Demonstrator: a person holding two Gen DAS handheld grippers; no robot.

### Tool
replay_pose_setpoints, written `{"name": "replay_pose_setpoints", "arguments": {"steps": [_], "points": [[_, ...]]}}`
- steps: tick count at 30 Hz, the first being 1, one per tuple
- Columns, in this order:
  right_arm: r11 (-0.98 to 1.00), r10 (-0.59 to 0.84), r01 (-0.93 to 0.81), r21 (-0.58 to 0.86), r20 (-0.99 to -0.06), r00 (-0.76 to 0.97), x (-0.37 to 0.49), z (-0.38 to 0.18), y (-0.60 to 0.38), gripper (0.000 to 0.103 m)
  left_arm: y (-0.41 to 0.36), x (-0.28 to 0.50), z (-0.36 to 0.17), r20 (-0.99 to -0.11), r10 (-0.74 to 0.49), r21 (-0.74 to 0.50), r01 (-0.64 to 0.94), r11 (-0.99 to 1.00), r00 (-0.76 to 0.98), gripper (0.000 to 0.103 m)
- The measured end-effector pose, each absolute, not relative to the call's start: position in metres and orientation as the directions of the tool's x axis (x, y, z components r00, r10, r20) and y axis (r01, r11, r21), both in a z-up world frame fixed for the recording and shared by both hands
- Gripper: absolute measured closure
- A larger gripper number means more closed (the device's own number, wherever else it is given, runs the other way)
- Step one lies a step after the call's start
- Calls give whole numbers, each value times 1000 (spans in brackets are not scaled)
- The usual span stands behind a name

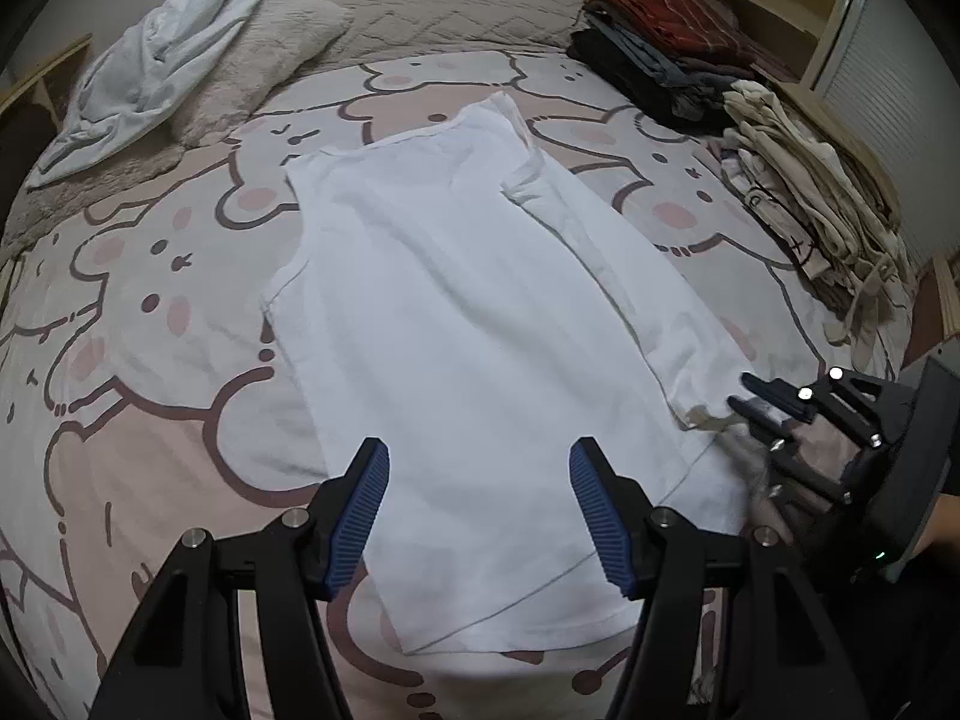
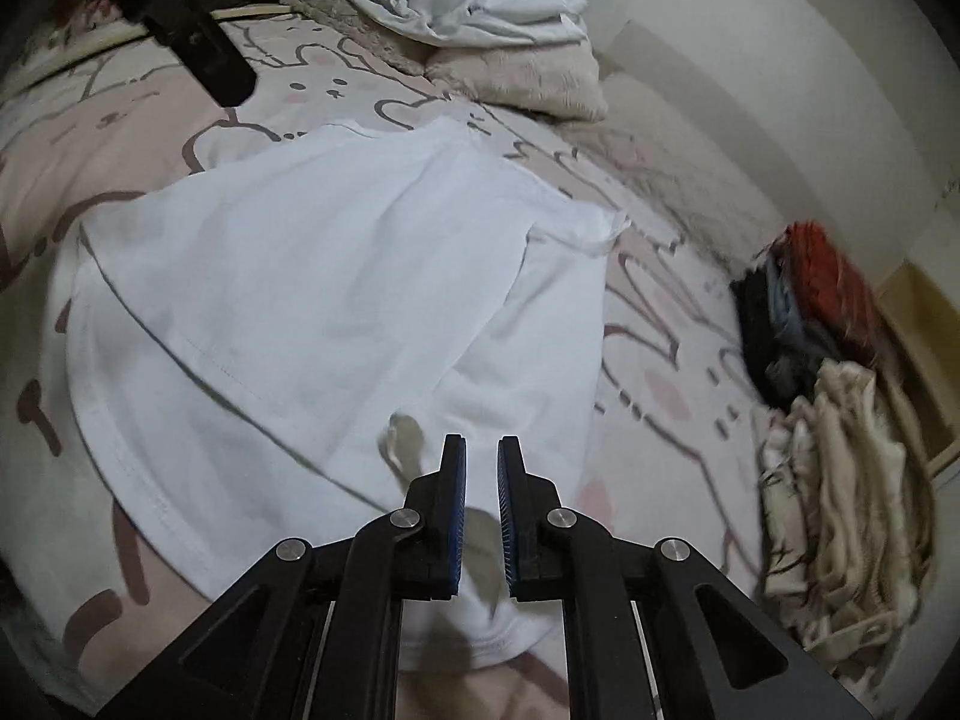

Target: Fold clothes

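A white T-shirt (image 1: 480, 300) lies flat on the bed, one side folded over its middle. My left gripper (image 1: 480, 510) hangs open above the shirt's lower half, its blue pads (image 1: 360, 516) wide apart with nothing between them. My right gripper (image 1: 739, 391) sits at the shirt's near right edge, beside a small beige label (image 1: 699, 417). In the right wrist view the right gripper (image 2: 481, 441) has its pads almost together. A fold of the T-shirt (image 2: 300, 276) fills the narrow gap near the hem. A hand behind the right gripper is blurred.
The bedspread (image 1: 150, 300) has a pink and white bear print. Folded dark and red clothes (image 1: 660, 42) and a cream pile (image 1: 810, 210) line the right edge. A crumpled white garment (image 1: 156, 54) lies on a pillow (image 1: 270, 48) at the back left.
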State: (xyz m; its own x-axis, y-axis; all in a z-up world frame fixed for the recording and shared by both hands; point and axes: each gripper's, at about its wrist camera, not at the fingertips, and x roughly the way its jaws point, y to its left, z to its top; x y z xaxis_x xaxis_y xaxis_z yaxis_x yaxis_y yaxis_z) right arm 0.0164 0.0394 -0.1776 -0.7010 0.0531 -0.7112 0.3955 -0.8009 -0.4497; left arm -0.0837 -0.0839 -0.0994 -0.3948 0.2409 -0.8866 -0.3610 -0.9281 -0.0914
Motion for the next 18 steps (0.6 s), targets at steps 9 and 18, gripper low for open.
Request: {"name": "replay_pose_setpoints", "arguments": {"steps": [9, 18], "points": [[-809, 31, 378, -450, -675, -737, 2, -186, 20, 45, -79, -81, -110, -897, 236, -70, -406, -911, -374, 41], [-850, 37, 398, -346, -792, -609, -26, -198, 31, 97, -81, -79, -173, -952, 98, 48, -459, -887, -290, 41]]}}
